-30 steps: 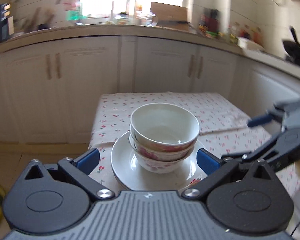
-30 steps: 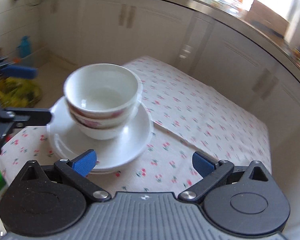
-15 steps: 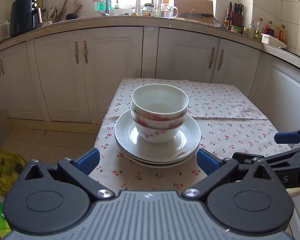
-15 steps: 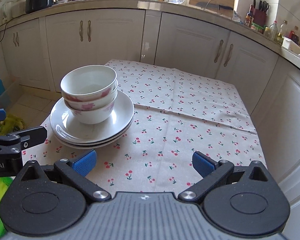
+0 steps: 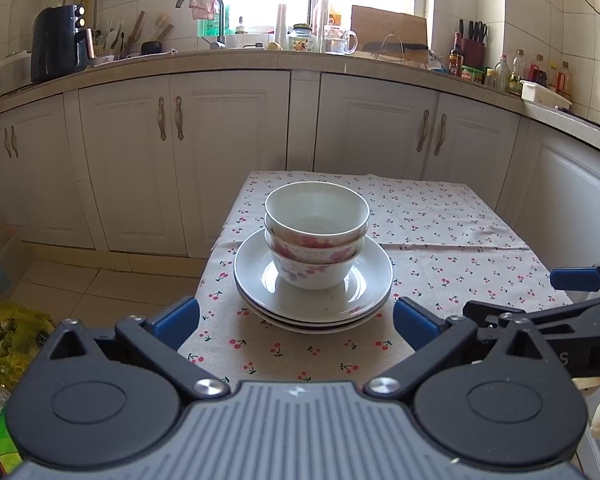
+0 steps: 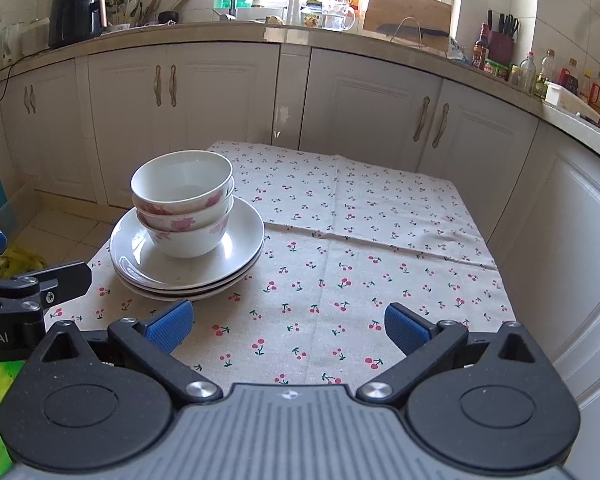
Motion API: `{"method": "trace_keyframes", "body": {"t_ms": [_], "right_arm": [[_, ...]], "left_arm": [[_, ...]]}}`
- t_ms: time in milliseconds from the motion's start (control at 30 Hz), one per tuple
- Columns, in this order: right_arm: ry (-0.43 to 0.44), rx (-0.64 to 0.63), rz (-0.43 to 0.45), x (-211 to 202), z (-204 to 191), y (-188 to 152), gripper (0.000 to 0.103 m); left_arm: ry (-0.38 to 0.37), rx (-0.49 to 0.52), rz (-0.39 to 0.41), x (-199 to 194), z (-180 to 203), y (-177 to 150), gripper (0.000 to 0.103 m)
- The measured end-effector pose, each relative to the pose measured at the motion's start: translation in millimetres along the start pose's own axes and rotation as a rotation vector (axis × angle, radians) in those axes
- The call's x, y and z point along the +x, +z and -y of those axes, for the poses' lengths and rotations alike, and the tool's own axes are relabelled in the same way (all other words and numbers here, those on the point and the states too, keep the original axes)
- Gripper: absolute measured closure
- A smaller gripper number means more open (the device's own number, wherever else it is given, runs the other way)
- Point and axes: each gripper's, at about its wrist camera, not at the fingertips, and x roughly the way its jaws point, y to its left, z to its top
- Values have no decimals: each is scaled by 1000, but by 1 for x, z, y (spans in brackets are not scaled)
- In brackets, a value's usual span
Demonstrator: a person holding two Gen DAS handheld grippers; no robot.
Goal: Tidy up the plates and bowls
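- cream kitchen cabinets (image 5: pixel 228 152) under a stone countertop (image 6: pixel 340 42) fill the upper half of both views, with a bright window at the top centre.
- a small table covered by a beige cherry-print tablecloth (image 6: pixel 340 272) is seen in the middle of each frame.
- a stack of white round plates (image 5: pixel 313 304) (image 6: pixel 188 268) is placed near the table's left front corner.
- three nested white bowls with pink flower prints (image 5: pixel 317 236) (image 6: pixel 184 204) are stacked upright on the top plate.
- the left gripper (image 5: pixel 296 316), with blue pads, is held spread wide and empty at the lower centre, short of the plates and not touching them.
- the right gripper (image 6: pixel 286 322) is likewise spread wide and empty, above bare cloth to the right of the stack.
- a yellow plastic bag (image 5: pixel 8 332) is seen on the floor at the lower left.
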Motion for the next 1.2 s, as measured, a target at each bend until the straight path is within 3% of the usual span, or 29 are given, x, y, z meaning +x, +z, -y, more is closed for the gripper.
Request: {"method": "trace_keyframes", "body": {"t_ms": [1200], "right_arm": [[-21, -6, 38, -9, -2, 1, 0]], "left_arm": [[-1, -8, 22, -9, 0, 2, 1]]}}
